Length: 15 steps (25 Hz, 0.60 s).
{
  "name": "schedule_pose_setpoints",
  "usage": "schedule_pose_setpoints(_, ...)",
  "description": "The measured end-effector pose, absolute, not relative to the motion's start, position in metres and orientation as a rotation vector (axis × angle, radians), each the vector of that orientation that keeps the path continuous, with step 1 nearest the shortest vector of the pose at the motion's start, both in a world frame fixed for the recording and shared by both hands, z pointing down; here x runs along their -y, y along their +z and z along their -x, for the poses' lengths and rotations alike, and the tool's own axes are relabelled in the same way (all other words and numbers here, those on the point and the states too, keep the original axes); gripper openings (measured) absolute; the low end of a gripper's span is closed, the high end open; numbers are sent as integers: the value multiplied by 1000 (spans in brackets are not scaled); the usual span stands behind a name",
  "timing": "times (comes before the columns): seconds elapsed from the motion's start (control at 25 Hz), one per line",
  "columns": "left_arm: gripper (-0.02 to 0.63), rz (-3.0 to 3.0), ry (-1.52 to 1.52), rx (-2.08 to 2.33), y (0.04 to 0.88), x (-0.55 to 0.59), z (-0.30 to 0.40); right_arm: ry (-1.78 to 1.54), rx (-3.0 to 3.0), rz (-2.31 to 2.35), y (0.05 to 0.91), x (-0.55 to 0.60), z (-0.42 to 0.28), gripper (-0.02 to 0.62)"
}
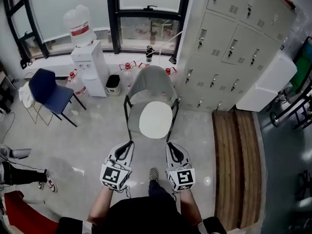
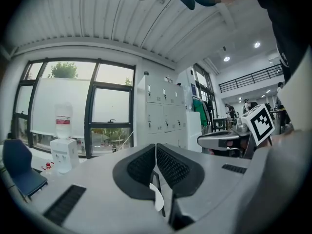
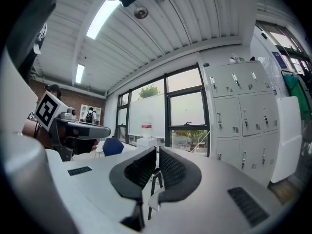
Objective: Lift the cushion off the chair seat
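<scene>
A white round cushion [image 1: 155,120] lies on the seat of a grey chair [image 1: 150,85] that stands in the middle of the floor, facing me. Both grippers hang side by side just short of the chair's front edge, apart from it. My left gripper [image 1: 128,145] is shut with nothing in it, and so is my right gripper [image 1: 171,146]. In the left gripper view the jaws meet at the tips [image 2: 156,148], and a sliver of the cushion [image 2: 157,200] shows below them. The right gripper view shows its pads together [image 3: 157,152] with the chair [image 3: 153,194] small beyond them.
A blue chair [image 1: 48,93] and a water dispenser [image 1: 89,66] stand at the left by the window. Grey lockers [image 1: 234,48] line the right wall, with a wooden slatted platform [image 1: 239,165] below them. A seated person's legs [image 1: 22,173] reach in at the far left.
</scene>
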<state>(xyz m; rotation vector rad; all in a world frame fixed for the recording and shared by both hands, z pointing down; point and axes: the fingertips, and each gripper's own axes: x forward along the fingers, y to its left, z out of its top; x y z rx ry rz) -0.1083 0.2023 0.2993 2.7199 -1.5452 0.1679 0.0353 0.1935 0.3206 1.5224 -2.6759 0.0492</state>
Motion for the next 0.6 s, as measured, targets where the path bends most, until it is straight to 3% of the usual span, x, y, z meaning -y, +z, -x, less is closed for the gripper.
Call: schedule_pose_setpoints(0.6,23,-2638,263,1483,337,-26,61,228,2627,-1533,362,-27,-86,38)
